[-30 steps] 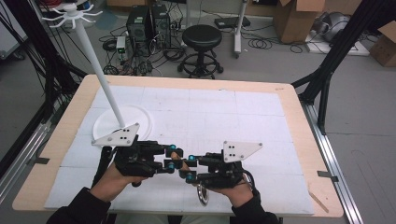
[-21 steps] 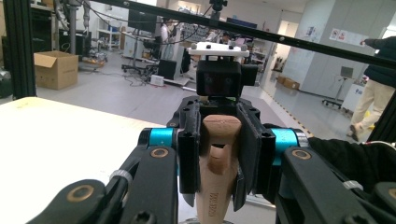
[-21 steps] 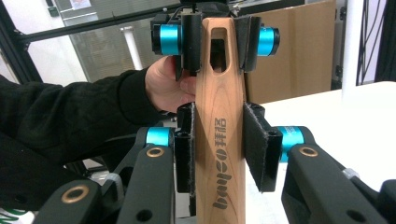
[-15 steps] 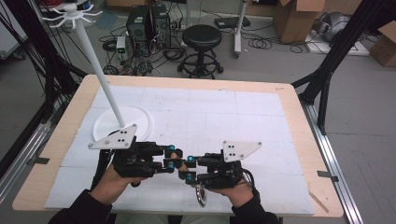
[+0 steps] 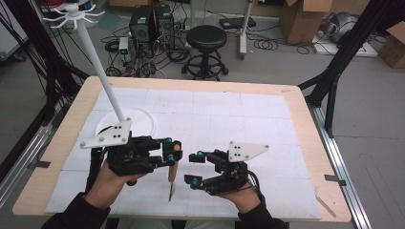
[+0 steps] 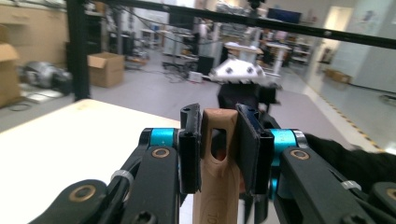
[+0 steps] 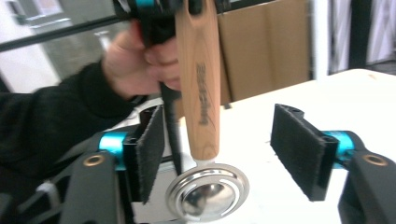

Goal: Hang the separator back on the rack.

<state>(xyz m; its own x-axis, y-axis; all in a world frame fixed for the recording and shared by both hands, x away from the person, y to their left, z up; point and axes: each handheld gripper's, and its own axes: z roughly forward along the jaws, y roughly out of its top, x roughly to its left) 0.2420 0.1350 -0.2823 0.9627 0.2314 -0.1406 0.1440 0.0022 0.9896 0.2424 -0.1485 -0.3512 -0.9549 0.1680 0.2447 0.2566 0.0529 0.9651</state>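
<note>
The left gripper is held in the person's left hand, which comes in from the bottom of the high view with a dark sleeve. It points to the right, toward the other gripper, and its two black jaws stand close together, pressing from both sides on what is between them. The right gripper is in the right hand and points to the left, so the two grippers face each other, near but not touching. Its jaws have just been opening and now stand wide apart; their pads press on nothing. Both forearms lie low over the worktop.
</note>
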